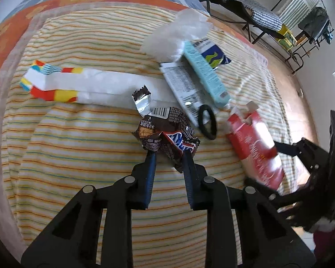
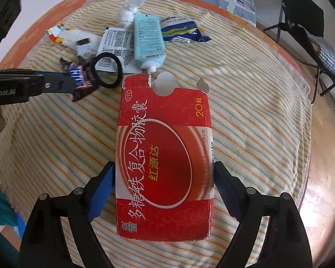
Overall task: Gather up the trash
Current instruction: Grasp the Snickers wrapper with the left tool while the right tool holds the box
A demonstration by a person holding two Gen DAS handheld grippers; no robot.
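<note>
The crumpled brown candy wrapper (image 1: 167,134) lies just below the middle of the left wrist view, on the striped blanket (image 1: 78,151), and the left gripper (image 1: 169,154) has its blue fingers (image 1: 151,163) nipped in on the wrapper's lower edge. Foil this crinkled may slip, so the pinch looks best held firm and lifted straight, clear of the black hair tie (image 1: 207,121) just to its right. The red medicine box (image 2: 164,156) fills the centre of the right wrist view, held across its width by the right gripper (image 2: 164,178), whose fingers are spread wide against its two long sides. The box's torn top flaps stand open; what is inside cannot be seen. No bin appears in either view. Further up lie a pale blue tube (image 2: 147,42), a printed leaflet (image 1: 183,89) and white tissue (image 1: 176,35).
</note>
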